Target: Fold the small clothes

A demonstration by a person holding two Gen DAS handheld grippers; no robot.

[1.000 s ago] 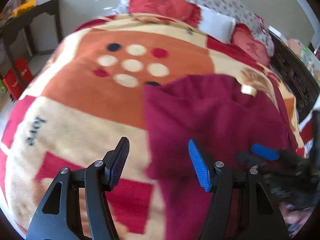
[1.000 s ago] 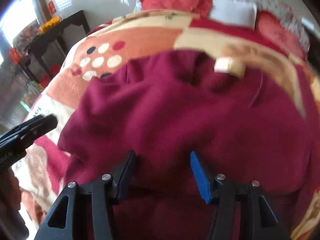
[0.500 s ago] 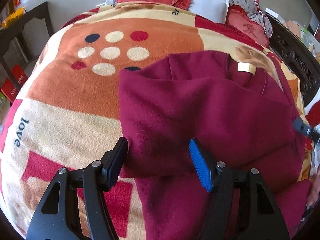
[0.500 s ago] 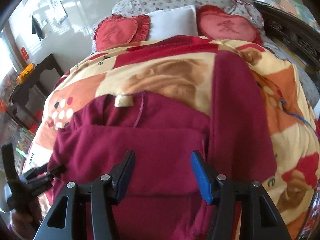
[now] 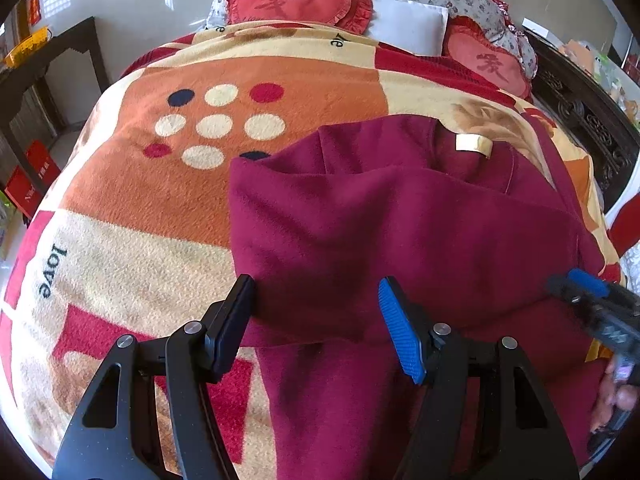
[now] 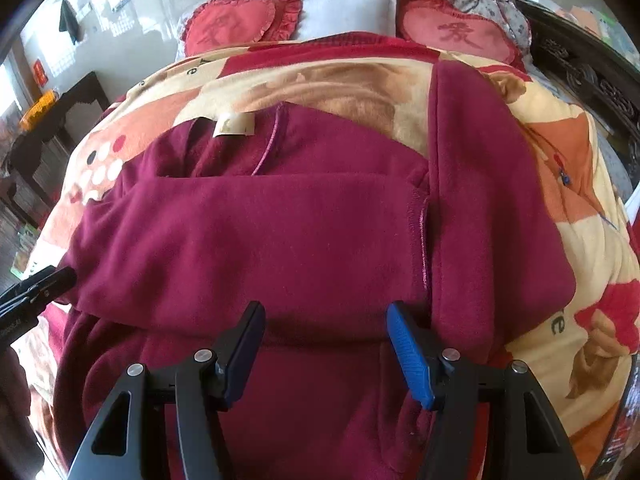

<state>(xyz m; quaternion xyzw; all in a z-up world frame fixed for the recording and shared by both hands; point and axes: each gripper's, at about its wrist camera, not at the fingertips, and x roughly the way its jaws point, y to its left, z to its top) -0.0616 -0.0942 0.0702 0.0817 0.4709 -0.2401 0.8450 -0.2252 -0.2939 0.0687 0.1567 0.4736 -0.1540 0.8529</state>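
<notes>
The soft, limp maroon fleece garment point(image 6: 280, 240), spread near the bed's foot edge on the patterned blanket point(image 5: 140, 220), is best pinched at its folded hem, both the left gripper point(image 5: 316, 324) and right gripper point(image 6: 324, 344) being held wide open and empty.

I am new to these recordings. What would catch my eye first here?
A dark red garment lies partly folded on a bright patterned blanket, its cream neck label showing. Two red heart cushions sit at the bed's head. Both claws, left and right, are open above the fabric.
</notes>
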